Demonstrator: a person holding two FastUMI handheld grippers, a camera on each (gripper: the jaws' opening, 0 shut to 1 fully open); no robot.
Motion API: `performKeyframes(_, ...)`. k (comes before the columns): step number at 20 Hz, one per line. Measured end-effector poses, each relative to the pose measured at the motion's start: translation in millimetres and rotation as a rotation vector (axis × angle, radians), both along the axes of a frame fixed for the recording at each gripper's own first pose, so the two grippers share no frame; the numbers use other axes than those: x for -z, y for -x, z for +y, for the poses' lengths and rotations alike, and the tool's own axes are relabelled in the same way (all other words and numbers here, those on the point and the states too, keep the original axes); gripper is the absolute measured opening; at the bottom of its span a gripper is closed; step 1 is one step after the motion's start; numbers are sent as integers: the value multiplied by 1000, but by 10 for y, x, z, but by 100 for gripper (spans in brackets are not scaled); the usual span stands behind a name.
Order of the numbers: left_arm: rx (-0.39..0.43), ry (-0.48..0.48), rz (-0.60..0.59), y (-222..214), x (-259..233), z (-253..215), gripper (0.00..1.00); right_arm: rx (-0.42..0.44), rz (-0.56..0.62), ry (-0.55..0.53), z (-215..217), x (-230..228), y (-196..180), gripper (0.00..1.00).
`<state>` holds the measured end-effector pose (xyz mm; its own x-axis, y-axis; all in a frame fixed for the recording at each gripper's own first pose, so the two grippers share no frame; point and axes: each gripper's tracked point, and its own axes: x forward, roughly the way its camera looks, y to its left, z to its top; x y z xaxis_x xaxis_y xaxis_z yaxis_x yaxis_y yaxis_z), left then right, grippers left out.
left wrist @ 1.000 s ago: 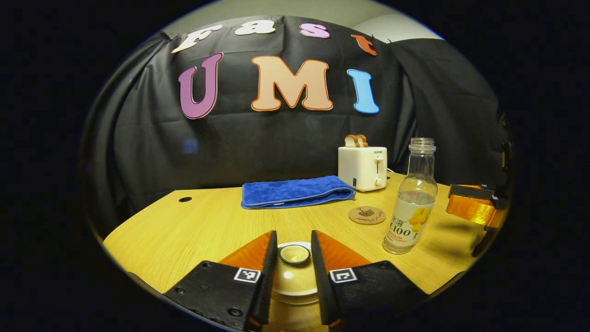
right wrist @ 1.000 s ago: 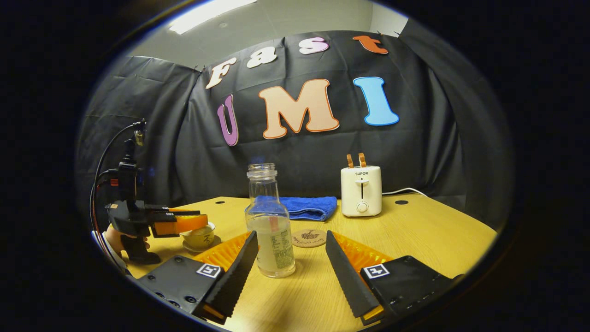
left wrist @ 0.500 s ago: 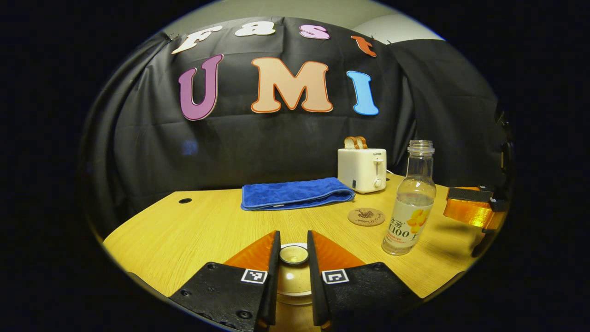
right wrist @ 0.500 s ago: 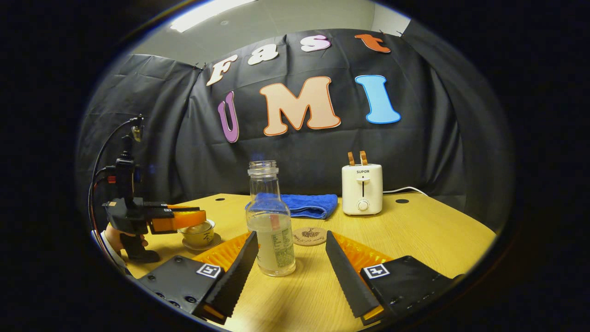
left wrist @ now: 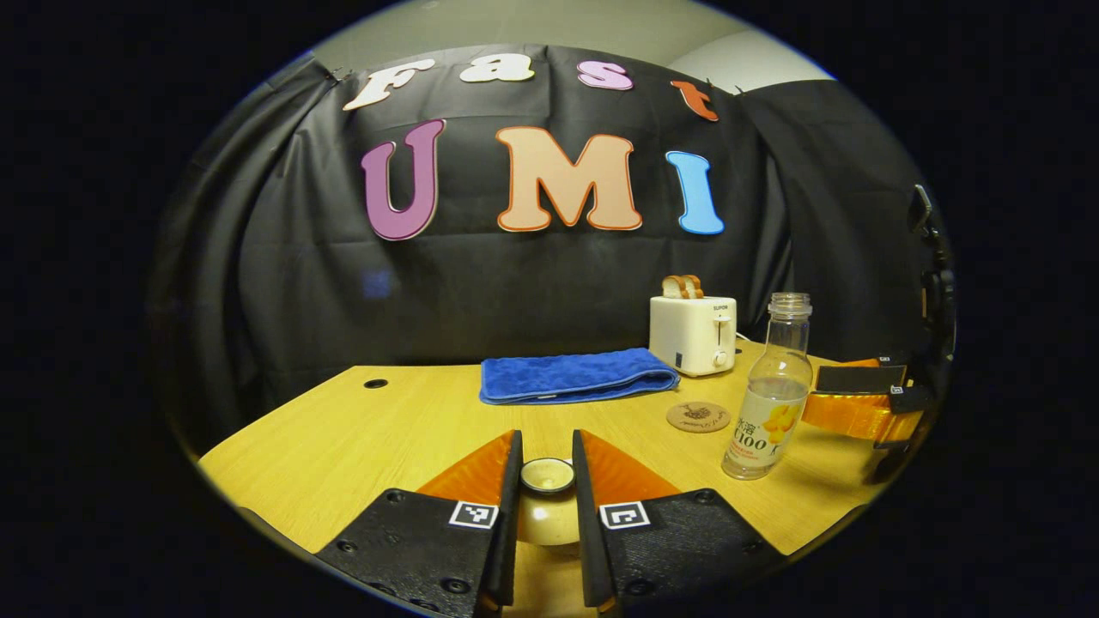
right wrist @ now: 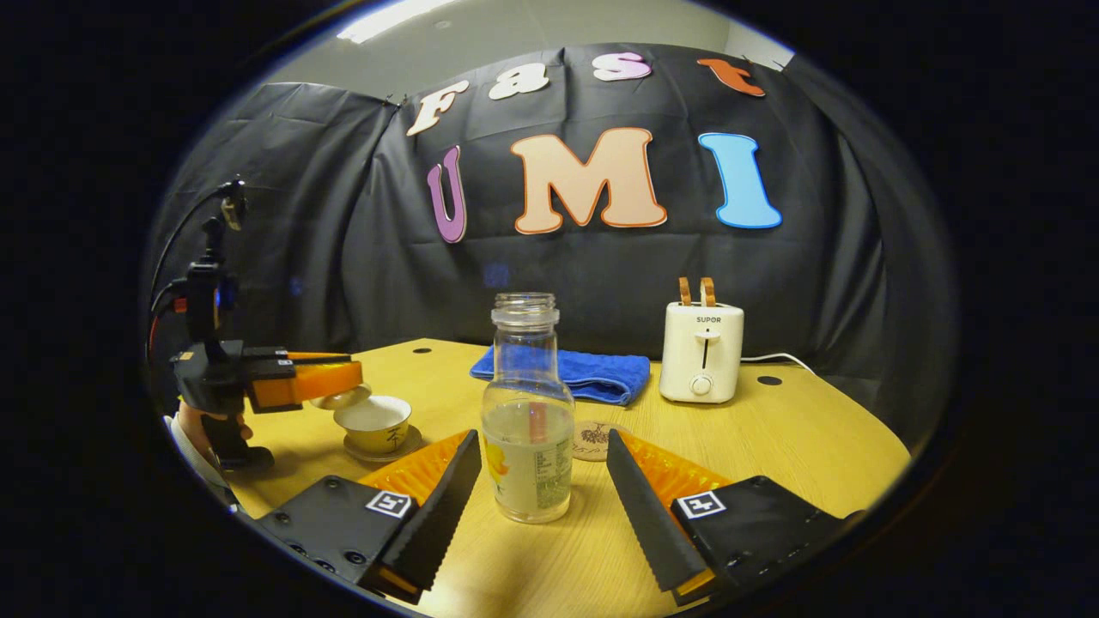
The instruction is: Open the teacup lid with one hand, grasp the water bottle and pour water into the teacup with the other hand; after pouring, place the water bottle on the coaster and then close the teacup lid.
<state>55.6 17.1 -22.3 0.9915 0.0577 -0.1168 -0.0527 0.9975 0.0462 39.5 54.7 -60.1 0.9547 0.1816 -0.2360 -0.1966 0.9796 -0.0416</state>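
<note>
Coaster [right wrist: 592, 440]: your bottle [right wrist: 527, 429] hides its left part. Lid [left wrist: 547, 506]: your left gripper's fingers [left wrist: 506, 515] cover its sides. Bottle label: too small to read.

A: What type of location is this?

B: A staged recording booth inside an office-type room. Black cloth [right wrist: 343, 223] is draped as a backdrop wall; above it a plain pale wall and a ceiling light panel [right wrist: 391, 17] are visible.

A: What marks it as staged?

B: Household props stand on one wooden desk [right wrist: 816, 446] with cable holes: a toaster [right wrist: 701, 352] holding bread, a folded blue towel [left wrist: 575, 376], a coaster [left wrist: 698, 417].
</note>
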Motion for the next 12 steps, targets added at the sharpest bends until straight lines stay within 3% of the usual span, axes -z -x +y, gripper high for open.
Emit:
performKeyframes(6, -42, -8, -17, 216, -60, 194, 28, -14, 68, 37, 127, 148, -137, 92)
performKeyframes(11, -54, -10, -26, 309, -64, 267, 28, -3, 92, 56, 150, 202, -202, 99)
performKeyframes(12, -55, -10, -25, 312, -57, 277, 28, 0, 97, 62, 145, 215, -225, 95)
